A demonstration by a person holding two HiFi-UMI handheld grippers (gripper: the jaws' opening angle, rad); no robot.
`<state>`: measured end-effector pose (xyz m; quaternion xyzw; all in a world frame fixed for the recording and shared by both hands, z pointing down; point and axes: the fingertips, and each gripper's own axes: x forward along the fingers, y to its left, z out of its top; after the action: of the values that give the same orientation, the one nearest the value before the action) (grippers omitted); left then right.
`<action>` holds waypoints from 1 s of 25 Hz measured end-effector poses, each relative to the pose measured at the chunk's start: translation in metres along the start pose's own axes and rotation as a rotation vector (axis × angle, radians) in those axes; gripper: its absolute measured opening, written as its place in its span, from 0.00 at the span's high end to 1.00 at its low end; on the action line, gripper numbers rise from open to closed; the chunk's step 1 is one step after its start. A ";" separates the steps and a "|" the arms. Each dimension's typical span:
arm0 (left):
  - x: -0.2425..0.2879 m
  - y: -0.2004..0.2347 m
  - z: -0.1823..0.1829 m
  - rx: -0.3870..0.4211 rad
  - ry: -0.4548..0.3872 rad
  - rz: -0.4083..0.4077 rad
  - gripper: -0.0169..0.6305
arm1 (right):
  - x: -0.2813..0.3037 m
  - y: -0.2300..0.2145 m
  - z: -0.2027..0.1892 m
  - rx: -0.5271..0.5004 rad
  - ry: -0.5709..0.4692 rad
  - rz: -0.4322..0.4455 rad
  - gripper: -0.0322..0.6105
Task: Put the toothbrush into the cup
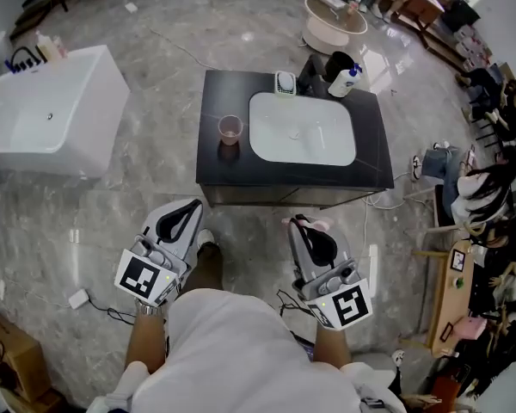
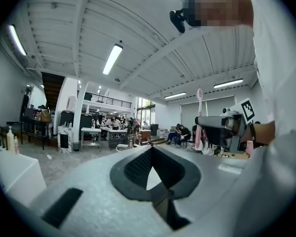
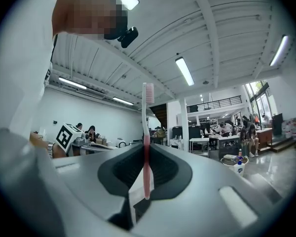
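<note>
Listing two tools, held low at six o'clock before one dark desk (image 1: 215,172) at twelve o'clock; left tool (image 1: 193,206) closed, nothing between its jaws; right tool (image 1: 300,224) clamped on one pink toothbrush (image 3: 147,132), handle pinched, bristle head standing above the jaws; one clear cup (image 1: 230,129) upright on the desk at nine o'clock of one white basin (image 1: 303,129), well apart from the toothbrush; one white bottle (image 1: 346,82) at the basin's one o'clock.
</note>
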<state>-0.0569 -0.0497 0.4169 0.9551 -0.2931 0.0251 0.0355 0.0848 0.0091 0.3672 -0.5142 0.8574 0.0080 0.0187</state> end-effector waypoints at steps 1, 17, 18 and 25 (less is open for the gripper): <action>0.008 0.016 0.003 0.003 0.001 -0.015 0.98 | 0.017 -0.004 0.002 -0.004 0.001 -0.013 0.88; 0.072 0.111 0.007 -0.051 -0.002 -0.022 0.98 | 0.120 -0.076 0.006 -0.062 0.041 -0.060 0.88; 0.075 0.109 0.006 -0.063 -0.004 -0.016 0.98 | 0.121 -0.080 0.005 -0.055 0.044 -0.048 0.88; 0.085 0.108 0.005 -0.085 -0.011 0.048 0.98 | 0.162 -0.101 -0.019 -0.110 0.065 0.060 0.89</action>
<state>-0.0468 -0.1868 0.4233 0.9456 -0.3167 0.0082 0.0739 0.0969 -0.1815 0.3806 -0.4886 0.8708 0.0388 -0.0377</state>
